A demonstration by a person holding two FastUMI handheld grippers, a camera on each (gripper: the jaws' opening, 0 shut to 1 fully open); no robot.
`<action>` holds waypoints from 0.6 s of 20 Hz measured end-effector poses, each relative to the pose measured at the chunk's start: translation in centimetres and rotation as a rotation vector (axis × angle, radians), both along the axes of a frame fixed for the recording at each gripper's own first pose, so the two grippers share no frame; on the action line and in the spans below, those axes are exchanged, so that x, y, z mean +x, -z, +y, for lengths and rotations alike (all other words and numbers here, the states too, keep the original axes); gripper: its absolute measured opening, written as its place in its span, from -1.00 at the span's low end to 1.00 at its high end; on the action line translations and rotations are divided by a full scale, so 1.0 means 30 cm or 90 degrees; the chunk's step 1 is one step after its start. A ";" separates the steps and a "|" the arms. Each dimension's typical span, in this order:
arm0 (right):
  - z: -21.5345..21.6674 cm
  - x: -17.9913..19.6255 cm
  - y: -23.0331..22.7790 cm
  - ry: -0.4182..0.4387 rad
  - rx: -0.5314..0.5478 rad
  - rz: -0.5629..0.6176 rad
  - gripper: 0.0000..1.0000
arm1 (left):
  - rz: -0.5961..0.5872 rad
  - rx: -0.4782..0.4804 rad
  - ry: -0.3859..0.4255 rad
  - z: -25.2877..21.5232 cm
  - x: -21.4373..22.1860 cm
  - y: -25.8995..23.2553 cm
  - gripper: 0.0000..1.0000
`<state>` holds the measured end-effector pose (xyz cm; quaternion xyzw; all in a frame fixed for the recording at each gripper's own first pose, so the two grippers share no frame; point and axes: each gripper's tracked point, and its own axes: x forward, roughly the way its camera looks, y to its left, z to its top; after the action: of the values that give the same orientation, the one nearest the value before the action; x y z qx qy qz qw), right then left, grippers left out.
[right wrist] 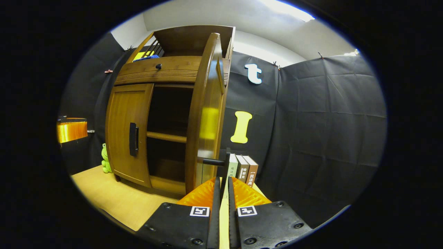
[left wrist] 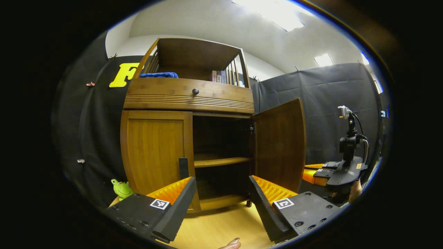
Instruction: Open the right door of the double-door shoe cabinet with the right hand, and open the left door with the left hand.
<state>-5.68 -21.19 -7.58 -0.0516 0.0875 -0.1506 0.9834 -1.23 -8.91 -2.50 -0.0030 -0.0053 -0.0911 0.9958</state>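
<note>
Right door [left wrist: 278,145] swung out with right gripper [right wrist: 221,188] pinched on its handle [right wrist: 225,166]; left door [left wrist: 155,152] shut, its upright handle [left wrist: 183,168] straight ahead just inside left gripper's [left wrist: 221,185] wide-spread fingers, nearer that hand.

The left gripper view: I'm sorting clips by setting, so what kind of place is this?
Probably a staged recording booth, not a lived-in home: black cloth walls hang around a wooden shoe cabinet, bright ceiling panels shine overhead, and a camera stand sits at the side.
</note>
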 end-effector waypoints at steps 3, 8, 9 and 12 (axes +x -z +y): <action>-0.028 -0.042 -0.002 0.012 -0.012 0.003 -0.70 | 0.006 0.005 0.000 -0.022 0.033 0.008 0.87; -0.072 -0.127 -0.059 0.041 -0.016 -0.016 -0.71 | 0.025 0.007 -0.016 -0.028 0.069 0.047 0.87; -0.036 -0.143 -0.077 0.021 -0.001 -0.027 -0.63 | 0.027 0.008 -0.023 -0.021 0.072 0.052 0.87; 0.039 -0.175 -0.121 -0.010 0.014 -0.048 -0.61 | 0.029 0.004 -0.042 0.000 0.082 0.068 0.87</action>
<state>-10.93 -20.01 -3.96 -0.0359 0.0520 -0.1441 0.9875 1.22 -8.90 -4.55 -0.0021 0.0177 -0.0582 0.9981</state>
